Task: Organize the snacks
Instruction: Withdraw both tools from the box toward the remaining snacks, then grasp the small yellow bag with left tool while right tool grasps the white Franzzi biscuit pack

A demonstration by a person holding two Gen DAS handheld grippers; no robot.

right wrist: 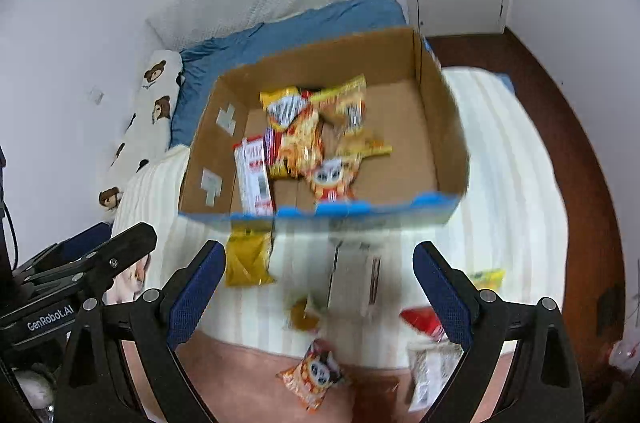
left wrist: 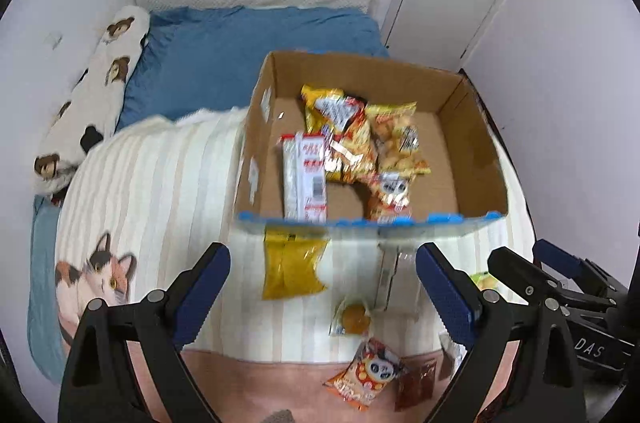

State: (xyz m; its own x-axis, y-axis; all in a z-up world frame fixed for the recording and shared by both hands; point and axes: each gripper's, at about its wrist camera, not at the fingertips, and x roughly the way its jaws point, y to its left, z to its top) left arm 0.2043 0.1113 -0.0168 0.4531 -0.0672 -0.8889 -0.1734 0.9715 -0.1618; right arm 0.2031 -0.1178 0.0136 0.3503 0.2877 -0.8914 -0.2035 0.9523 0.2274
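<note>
While both jaws stand wide apart and hold nothing:
Left gripper (left wrist: 322, 287): above yellow plastic snack bag (left wrist: 291, 269), nearer it.
Bag: on striped bed blanket (left wrist: 160, 183), long way toward brown cardboard box (left wrist: 472, 127).
Right gripper (right wrist: 318, 287): empty too.

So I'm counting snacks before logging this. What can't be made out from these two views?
- Brown cardboard box: its near wall hides the floor behind it, so packets there can't be counted, both views.
- Yellow foil packet: top edge under the box, print blurred, left wrist view.
- Red packet: partly behind the right gripper finger.
- Piled orange packets: overlapping and motion-blurred; number unclear.
</note>
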